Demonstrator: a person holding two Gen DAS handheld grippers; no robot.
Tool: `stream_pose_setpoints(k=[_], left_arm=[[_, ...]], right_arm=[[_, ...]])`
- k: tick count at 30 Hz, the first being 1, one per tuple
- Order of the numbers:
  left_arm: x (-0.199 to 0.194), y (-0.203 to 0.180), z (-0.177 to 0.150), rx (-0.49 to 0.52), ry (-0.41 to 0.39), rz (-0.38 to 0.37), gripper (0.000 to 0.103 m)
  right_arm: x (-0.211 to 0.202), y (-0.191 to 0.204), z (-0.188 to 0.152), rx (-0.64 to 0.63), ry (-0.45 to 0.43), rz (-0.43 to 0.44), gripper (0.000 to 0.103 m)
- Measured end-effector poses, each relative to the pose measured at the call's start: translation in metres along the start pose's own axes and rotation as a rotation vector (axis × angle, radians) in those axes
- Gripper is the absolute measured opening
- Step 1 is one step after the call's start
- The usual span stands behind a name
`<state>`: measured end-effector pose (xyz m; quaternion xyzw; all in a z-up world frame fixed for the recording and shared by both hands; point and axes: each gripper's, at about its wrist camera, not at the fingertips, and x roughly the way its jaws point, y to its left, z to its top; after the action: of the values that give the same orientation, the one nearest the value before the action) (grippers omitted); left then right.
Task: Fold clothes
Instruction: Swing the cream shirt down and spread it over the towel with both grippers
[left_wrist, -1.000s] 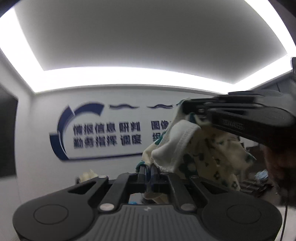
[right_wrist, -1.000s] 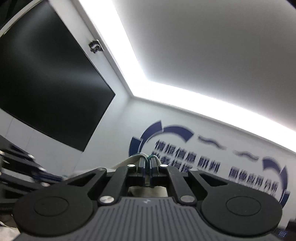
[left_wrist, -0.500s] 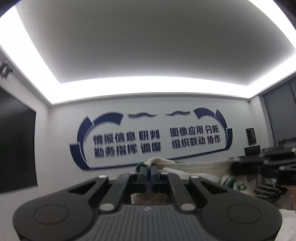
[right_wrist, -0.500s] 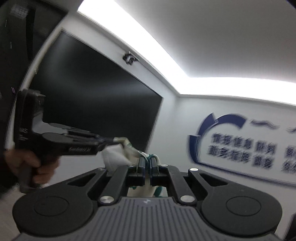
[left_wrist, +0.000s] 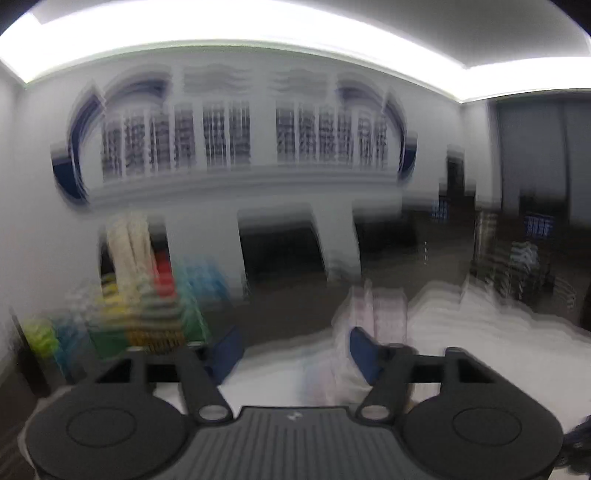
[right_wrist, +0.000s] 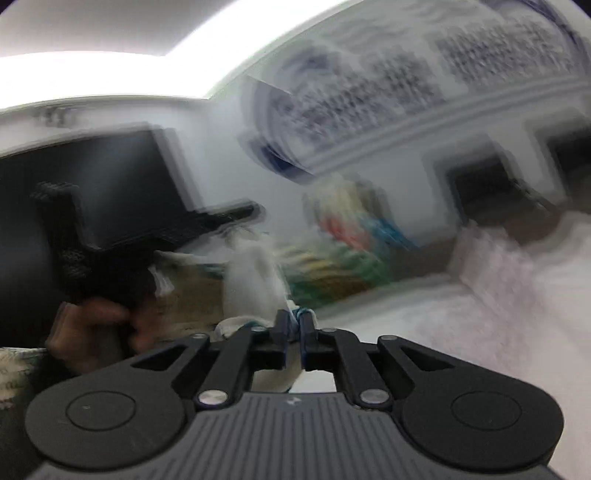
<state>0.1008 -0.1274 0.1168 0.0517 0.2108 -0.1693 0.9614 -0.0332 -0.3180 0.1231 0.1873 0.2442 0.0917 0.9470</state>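
Motion blurs both views. In the right wrist view my right gripper (right_wrist: 294, 325) has the white, teal-trimmed edge of the cream patterned garment (right_wrist: 255, 273) pinched between its pads; its jaws are beginning to open. The rest of the garment hangs to the left, under my left gripper (right_wrist: 243, 214), which a hand (right_wrist: 92, 321) holds. In the left wrist view my left gripper (left_wrist: 295, 352) is opening: its blue pads (left_wrist: 225, 350) stand well apart, nothing lies between them, and the white table (left_wrist: 480, 350) shows below.
A heap of coloured clothes (left_wrist: 147, 314) sits at the table's far left, also in the right wrist view as a colourful heap (right_wrist: 343, 258). A pale pink folded stack (left_wrist: 380, 310) lies ahead. A dark wall screen (right_wrist: 110, 177) hangs at left.
Both cameras swung down from the ceiling toward the table. The left gripper's jaws parted and the cloth is gone from between them. The right gripper still pinches the garment's edge.
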Motion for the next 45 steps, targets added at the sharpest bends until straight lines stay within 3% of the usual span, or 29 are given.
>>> stream_pose_setpoints(k=[1,2,3,4,5,6,7,8,9,10,13,17,21,24,27,30,32,33,34,35,38,41,45], left_arm=[[0.024,-0.003,-0.02,-0.034,0.08,-0.031,0.012],[0.034,-0.007,-0.039,-0.075,0.139,-0.089,0.014],[0.034,-0.009,-0.051,-0.103,0.16,-0.134,0.015],[0.022,-0.008,-0.056,-0.115,0.138,-0.163,0.016],[0.01,-0.008,-0.06,-0.126,0.116,-0.193,0.024],[-0.006,-0.004,-0.063,-0.134,0.093,-0.207,0.031],[-0.026,0.001,-0.063,-0.138,0.069,-0.204,0.053],[-0.047,0.006,-0.065,-0.138,0.051,-0.196,0.071],[-0.068,0.009,-0.069,-0.132,0.039,-0.182,0.075],[-0.091,0.014,-0.079,-0.123,0.024,-0.181,0.075],[-0.152,0.031,-0.116,-0.074,-0.002,-0.232,0.075],[-0.201,0.046,-0.167,-0.036,0.026,-0.284,0.075],[-0.208,0.035,-0.185,0.051,0.018,-0.206,0.075],[-0.197,0.031,-0.193,0.079,0.071,-0.124,0.072],[-0.203,0.031,-0.206,0.078,0.085,-0.108,0.07],[-0.218,0.032,-0.22,0.087,0.061,-0.127,0.072],[-0.218,0.031,-0.224,0.103,0.073,-0.107,0.067],[-0.215,0.03,-0.225,0.107,0.093,-0.094,0.058],[-0.211,0.032,-0.223,0.098,0.117,-0.082,0.023],[-0.208,0.036,-0.22,0.078,0.134,-0.074,0.007],[-0.219,0.062,-0.202,-0.034,0.118,-0.139,0.005],[-0.255,0.093,-0.172,-0.118,0.005,-0.181,0.005],[-0.279,0.129,-0.125,-0.12,-0.119,-0.172,0.005]], right_arm=[[0.012,-0.026,-0.021,0.006,0.056,-0.119,0.009],[0.015,-0.05,-0.038,0.01,0.081,-0.195,0.009],[0.01,-0.064,-0.045,0.018,0.074,-0.211,0.009],[0.004,-0.076,-0.05,0.028,0.061,-0.216,0.015],[-0.003,-0.088,-0.055,0.038,0.048,-0.221,0.035],[-0.011,-0.095,-0.059,0.032,0.036,-0.224,0.046],[-0.018,-0.099,-0.061,0.013,0.024,-0.225,0.053],[-0.021,-0.098,-0.061,-0.017,0.016,-0.219,0.053],[-0.025,-0.095,-0.063,-0.049,0.014,-0.2,0.053],[-0.029,-0.092,-0.066,-0.08,0.013,-0.18,0.054],[-0.022,-0.078,-0.067,-0.144,0.026,-0.084,0.072],[-0.002,-0.066,-0.07,-0.172,0.089,0.008,0.073],[0.015,-0.063,-0.075,-0.185,0.14,0.024,0.073],[0.03,-0.066,-0.077,-0.177,0.159,-0.007,0.073],[0.049,-0.081,-0.073,-0.094,0.163,-0.065,0.067],[0.057,-0.082,-0.068,-0.083,0.155,-0.041,0.058],[0.066,-0.08,-0.068,-0.066,0.177,-0.038,0.025],[0.071,-0.08,-0.068,-0.054,0.185,-0.048,0.017],[0.066,-0.078,-0.067,-0.046,0.172,-0.044,0.007],[0.058,-0.076,-0.065,-0.038,0.155,-0.037,0.005],[0.035,-0.069,-0.06,-0.016,0.103,-0.014,0.004],[-0.008,-0.063,-0.049,0.036,0.02,0.064,0.003],[-0.084,-0.048,-0.022,0.045,-0.172,0.156,0.003]])
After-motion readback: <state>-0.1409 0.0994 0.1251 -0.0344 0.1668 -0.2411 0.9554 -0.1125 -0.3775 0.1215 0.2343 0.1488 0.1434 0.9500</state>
